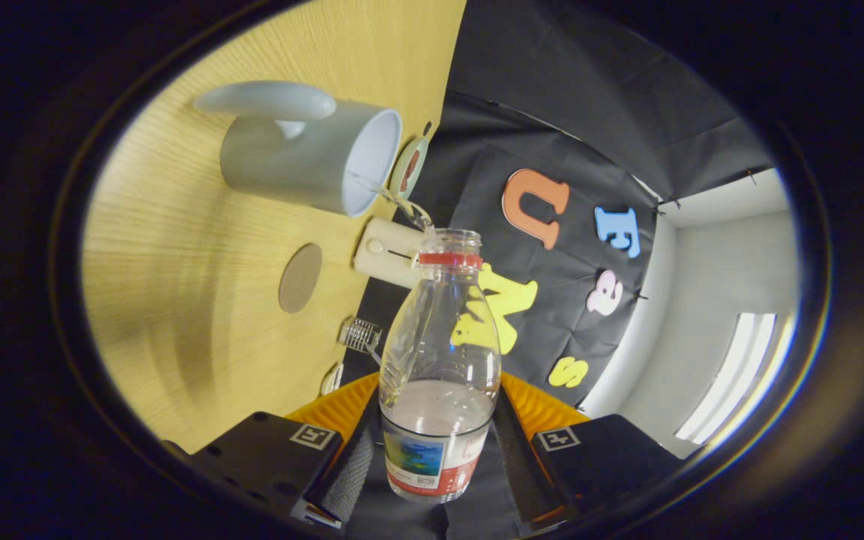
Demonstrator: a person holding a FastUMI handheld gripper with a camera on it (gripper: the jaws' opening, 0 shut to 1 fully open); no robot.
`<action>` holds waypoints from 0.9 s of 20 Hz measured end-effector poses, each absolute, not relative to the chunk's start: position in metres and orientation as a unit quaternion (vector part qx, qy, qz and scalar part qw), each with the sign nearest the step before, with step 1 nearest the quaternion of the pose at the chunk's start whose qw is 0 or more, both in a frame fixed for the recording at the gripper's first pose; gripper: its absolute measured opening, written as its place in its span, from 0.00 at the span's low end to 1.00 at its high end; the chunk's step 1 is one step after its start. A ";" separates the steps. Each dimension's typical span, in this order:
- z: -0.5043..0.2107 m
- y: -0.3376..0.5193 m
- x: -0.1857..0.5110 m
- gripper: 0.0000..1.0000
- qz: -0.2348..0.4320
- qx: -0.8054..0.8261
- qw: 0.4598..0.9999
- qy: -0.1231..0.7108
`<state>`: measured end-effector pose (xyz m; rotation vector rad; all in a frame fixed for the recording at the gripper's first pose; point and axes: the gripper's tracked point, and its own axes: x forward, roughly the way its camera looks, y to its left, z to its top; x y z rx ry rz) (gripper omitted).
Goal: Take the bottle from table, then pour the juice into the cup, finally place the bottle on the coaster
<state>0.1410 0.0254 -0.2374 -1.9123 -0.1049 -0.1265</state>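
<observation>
- Between the two fingers: clear plastic bottle (438,367), clamped at its labelled lower body by the gripper (436,457), one finger pressed on each side.
- Tilted hard over with the whole view rolled, open mouth and red neck ring pointing toward the cup (312,154).
- Leaving the mouth: thin stream of clear liquid (400,202), arcing to the cup's rim.
- Pooled in the bottle's lower part near the label: the remaining liquid.
- Beyond the bottle: pale mug-style cup with a handle, standing on the wooden table (177,262), opening facing the bottle.
- Near the cup, apart from it on the table: round brownish coaster (300,277), bare.
- Just past the bottle neck: small white boxy device (387,251); a small plate (409,166) behind the cup, at the table's far edge.
</observation>
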 end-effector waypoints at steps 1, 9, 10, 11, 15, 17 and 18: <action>-0.235 0.025 0.141 0.82 -0.054 -0.817 0.572 -0.044; -0.218 0.020 0.138 0.82 -0.067 -0.835 0.544 -0.049; -0.218 0.021 0.139 0.82 -0.069 -0.837 0.540 -0.051; -0.217 0.021 0.138 0.82 -0.071 -0.842 0.533 -0.054; -0.211 0.021 0.141 0.82 -0.074 -0.850 0.517 -0.065; -0.207 0.022 0.142 0.82 -0.078 -0.853 0.512 -0.071; -0.205 0.026 0.142 0.82 -0.079 -0.855 0.507 -0.073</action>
